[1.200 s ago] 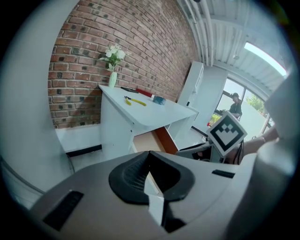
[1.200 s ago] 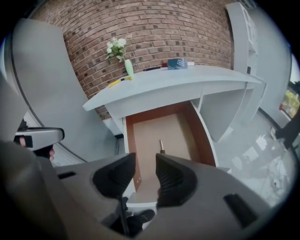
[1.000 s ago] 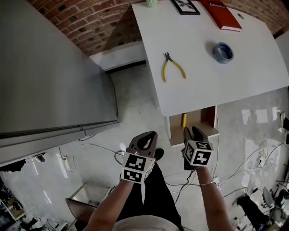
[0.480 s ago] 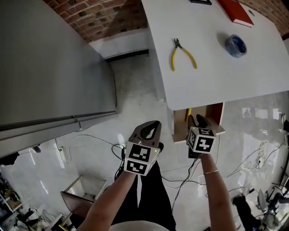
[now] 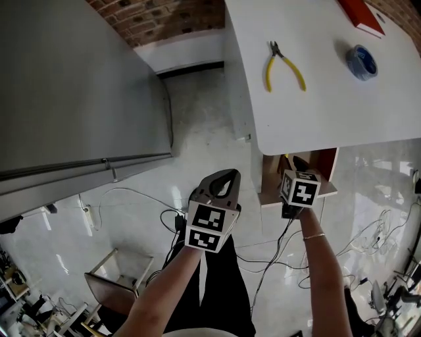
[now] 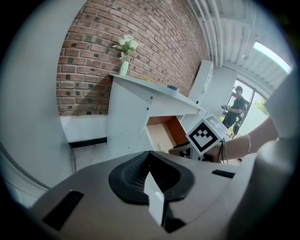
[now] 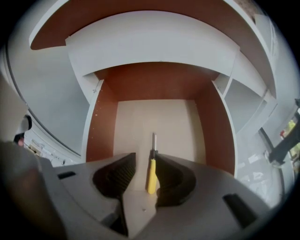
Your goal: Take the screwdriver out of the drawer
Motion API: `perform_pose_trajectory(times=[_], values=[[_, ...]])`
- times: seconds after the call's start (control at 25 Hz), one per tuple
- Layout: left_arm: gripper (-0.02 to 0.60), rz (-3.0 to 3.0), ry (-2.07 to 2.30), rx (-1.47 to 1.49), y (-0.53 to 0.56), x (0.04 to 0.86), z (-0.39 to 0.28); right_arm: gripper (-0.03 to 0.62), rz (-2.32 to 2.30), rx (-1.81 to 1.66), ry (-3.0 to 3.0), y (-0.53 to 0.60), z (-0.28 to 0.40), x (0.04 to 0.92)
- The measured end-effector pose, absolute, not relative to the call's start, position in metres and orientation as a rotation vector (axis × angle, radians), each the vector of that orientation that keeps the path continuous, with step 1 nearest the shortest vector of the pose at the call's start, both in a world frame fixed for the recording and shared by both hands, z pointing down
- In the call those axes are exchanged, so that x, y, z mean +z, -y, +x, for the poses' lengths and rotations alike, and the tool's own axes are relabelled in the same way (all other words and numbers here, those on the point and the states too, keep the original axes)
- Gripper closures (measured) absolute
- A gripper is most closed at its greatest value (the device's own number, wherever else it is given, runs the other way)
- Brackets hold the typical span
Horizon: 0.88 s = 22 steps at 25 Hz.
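A screwdriver [image 7: 151,172] with a yellow handle and a short metal shaft lies on the floor of the open wooden drawer [image 7: 154,117], pointing toward its back. My right gripper [image 7: 145,159] is open, low inside the drawer, with the handle between its two jaws. In the head view the right gripper [image 5: 297,166] reaches into the drawer [image 5: 329,166] under the white table [image 5: 316,99]; a sliver of the yellow screwdriver [image 5: 287,157] shows beside it. My left gripper [image 5: 223,178] hangs over the floor left of the drawer, shut and holding nothing, [image 6: 150,157].
Yellow pliers [image 5: 284,64], a tape roll [image 5: 362,62] and a red book [image 5: 365,16] lie on the table. A grey cabinet [image 5: 66,99] stands at left. Cables [image 5: 276,257] trail on the floor. A person [image 6: 236,105] stands in a far doorway.
My right gripper has gone forward, deeper into the drawer, toward the screwdriver. The left gripper has stayed shut beside it. The head view has shifted, so the table sits further right.
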State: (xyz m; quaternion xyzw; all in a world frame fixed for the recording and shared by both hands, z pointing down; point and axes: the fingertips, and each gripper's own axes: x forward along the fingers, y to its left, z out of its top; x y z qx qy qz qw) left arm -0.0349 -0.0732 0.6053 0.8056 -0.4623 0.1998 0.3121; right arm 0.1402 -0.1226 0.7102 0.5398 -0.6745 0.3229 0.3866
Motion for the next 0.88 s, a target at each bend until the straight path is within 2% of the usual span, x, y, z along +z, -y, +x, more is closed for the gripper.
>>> perform_pose_trajectory(times=[0.88], values=[[0.589,2.048,1.254,0.496,0.068,0.638,-0.045,0.462,1.321,0.919,1.592,0.129,0.156,0.764]])
